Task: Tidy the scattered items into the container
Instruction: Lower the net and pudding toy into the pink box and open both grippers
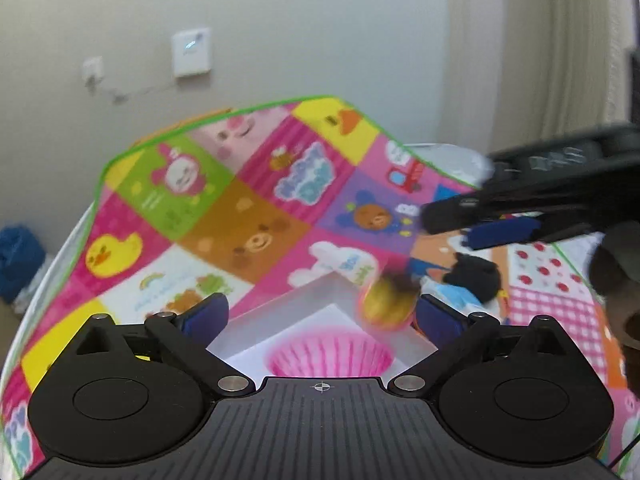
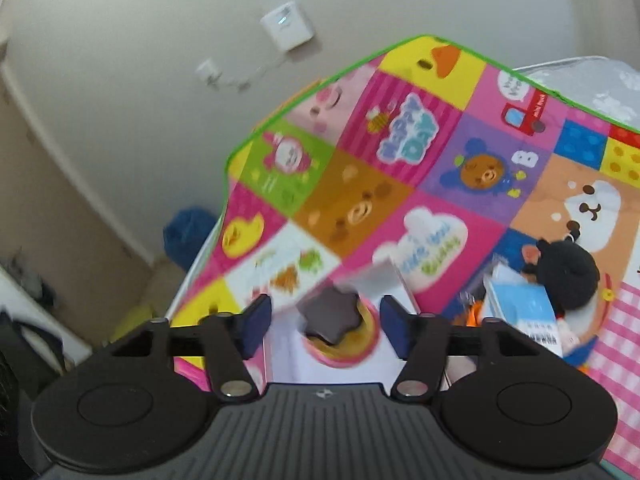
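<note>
The right gripper point(image 2: 324, 326) is seen at the bottom centre of the frame, its blue pads point(image 2: 253, 326) spread apart. Between them, untouched, a blurred yellow-and-pink cup with a dark star-shaped top point(image 2: 340, 330) is seen over a white container point(image 2: 390, 276). A patchwork play mat point(image 2: 360, 200) fills the right half, with a black plush toy point(image 2: 568, 276) and a light-blue box point(image 2: 520, 304) lying at right.

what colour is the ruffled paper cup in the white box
Pink paper cup, clearest in the left wrist view.

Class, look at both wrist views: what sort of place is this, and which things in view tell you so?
Probably a home room, perhaps a child's play area: a colourful cartoon play mat, a black plush toy, and a plain wall with a socket and a curtain.
</note>
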{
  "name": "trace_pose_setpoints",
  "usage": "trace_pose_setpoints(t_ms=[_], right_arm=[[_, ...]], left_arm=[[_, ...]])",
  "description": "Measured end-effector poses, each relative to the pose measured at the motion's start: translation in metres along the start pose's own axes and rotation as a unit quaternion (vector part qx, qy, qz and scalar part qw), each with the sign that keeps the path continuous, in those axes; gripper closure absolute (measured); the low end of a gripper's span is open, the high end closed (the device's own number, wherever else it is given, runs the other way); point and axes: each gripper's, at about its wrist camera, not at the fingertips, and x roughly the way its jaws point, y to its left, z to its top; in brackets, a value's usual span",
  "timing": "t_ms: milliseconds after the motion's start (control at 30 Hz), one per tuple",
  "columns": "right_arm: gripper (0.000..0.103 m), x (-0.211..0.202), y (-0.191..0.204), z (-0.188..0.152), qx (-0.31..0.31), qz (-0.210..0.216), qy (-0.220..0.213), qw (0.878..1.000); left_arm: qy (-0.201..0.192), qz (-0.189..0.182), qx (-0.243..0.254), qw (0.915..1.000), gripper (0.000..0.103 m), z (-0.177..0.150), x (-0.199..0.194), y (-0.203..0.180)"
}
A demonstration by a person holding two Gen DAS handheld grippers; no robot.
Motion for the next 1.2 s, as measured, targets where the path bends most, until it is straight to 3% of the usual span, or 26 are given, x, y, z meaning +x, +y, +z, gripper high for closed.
trace_pose_setpoints(t_ms=[167,267,500,600,667,800,967,1100,1200], right_arm=[[0.042,-0.013,-0.002,-0.014,-0.045,-0.042,0.006,0.998],[0.042,-0.038,0.001,-0.029,-0.048,-0.064,0.011,0.997],[0.04,-0.138,0.058,-0.042,-0.056,-0.1,-0.019,0.993],[0.04,-0.179,0.09,-0.041,-0.078,-0.103,-0.056,0.99],[0.04,-0.203,0.107,-0.036,-0.088,-0.104,-0.089,0.987],[0.036,-0.248,0.131,-0.023,-0.087,-0.122,-0.136,0.979],[0.031,-0.293,0.152,-0.021,-0.132,-0.176,-0.152,0.964],[0.03,-0.306,0.161,-0.012,-0.165,-0.236,-0.179,0.941],[0.03,-0.309,0.155,-0.005,-0.141,-0.23,-0.182,0.946]], left_arm=[[0.028,0.032,-0.017,0.9989,0.001,-0.017,-0.015,0.021],[0.037,0.043,-0.03,0.998,0.001,-0.023,-0.053,0.031],[0.01,0.145,-0.02,0.9892,0.0,-0.008,-0.18,0.04],[-0.02,0.191,-0.021,0.9811,0.0,-0.004,-0.217,0.05],[-0.041,0.204,-0.053,0.9768,0.0,0.004,-0.239,0.062],[-0.107,0.18,-0.142,0.9675,0.0,0.018,-0.276,0.079],[-0.157,0.147,-0.177,0.9604,0.0,0.037,-0.268,0.073],[-0.147,0.123,-0.199,0.9611,0.0,0.037,-0.233,0.056],[-0.116,0.082,-0.178,0.9736,0.0,0.039,-0.209,0.039]])
